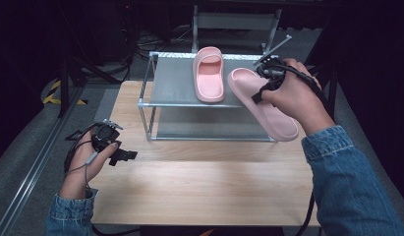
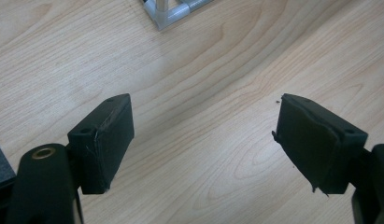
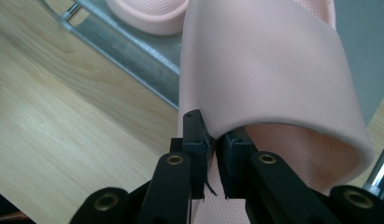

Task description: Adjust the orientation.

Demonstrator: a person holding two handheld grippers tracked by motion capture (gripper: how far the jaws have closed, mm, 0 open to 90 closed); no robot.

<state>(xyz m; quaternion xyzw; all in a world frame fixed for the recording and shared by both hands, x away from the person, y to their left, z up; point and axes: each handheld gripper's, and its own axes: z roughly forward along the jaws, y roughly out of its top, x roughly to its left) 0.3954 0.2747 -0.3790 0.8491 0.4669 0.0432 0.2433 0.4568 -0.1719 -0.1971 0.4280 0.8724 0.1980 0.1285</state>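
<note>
From the high view I see my right gripper (image 1: 261, 83) holding a pink slipper (image 1: 261, 105) tilted in the air over the right end of the metal rack (image 1: 170, 103), beside a second slipper (image 1: 209, 73) lying on the top shelf. My left gripper (image 1: 122, 155) rests low over the wooden table (image 1: 199, 187).

Left gripper view: jaws wide apart, bare wood between them.

Right gripper view: jaws clamped on the slipper's strap edge (pads pinching it).

No readable text, label or number anywhere here
</note>
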